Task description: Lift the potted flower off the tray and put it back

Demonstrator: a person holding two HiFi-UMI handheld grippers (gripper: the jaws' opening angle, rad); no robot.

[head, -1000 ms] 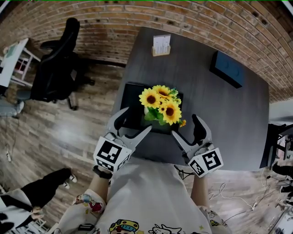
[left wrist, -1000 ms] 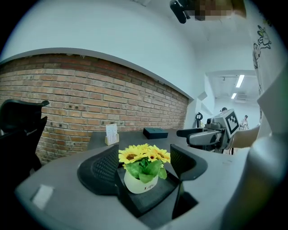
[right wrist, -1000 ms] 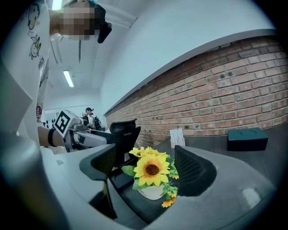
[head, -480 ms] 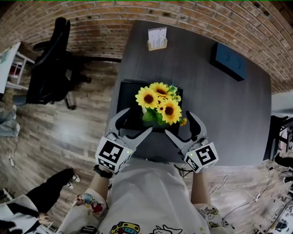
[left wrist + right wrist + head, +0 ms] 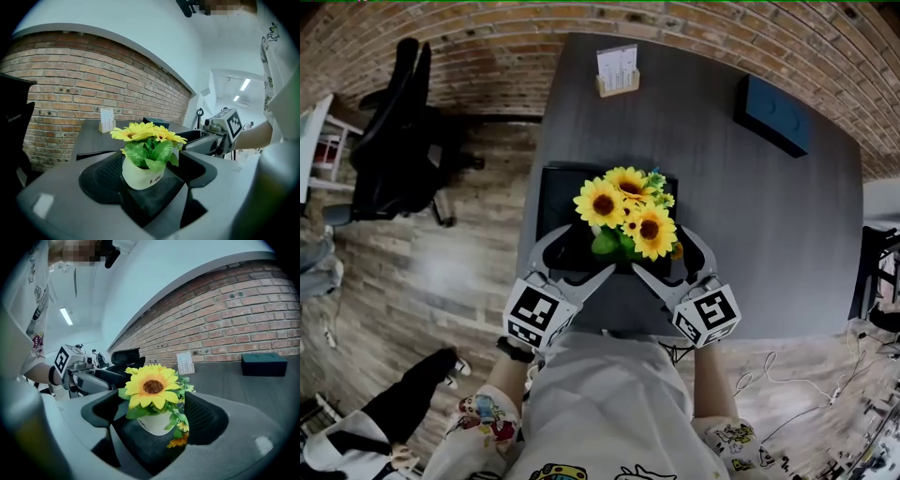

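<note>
A white pot of yellow sunflowers (image 5: 624,214) stands on the black tray (image 5: 561,192) near the front of the dark table. My left gripper (image 5: 572,261) is open at the tray's near edge, left of the plant. My right gripper (image 5: 672,261) mirrors it on the right; its jaws have just been opening. In the left gripper view the pot (image 5: 140,174) sits in the gap of that gripper (image 5: 150,161), untouched. The right gripper view shows the pot (image 5: 157,423) likewise free between its jaws, with the gripper (image 5: 154,411) open.
A card stand (image 5: 616,70) sits at the table's far edge and a dark blue box (image 5: 778,114) at the far right. An office chair (image 5: 394,131) stands on the wood floor to the left. Cables (image 5: 787,375) lie on the floor at the right.
Both grippers have sunk and drawn in toward the tray, flanking the plant more closely. The right gripper's jaws stand slightly wider. The pot has not moved.
</note>
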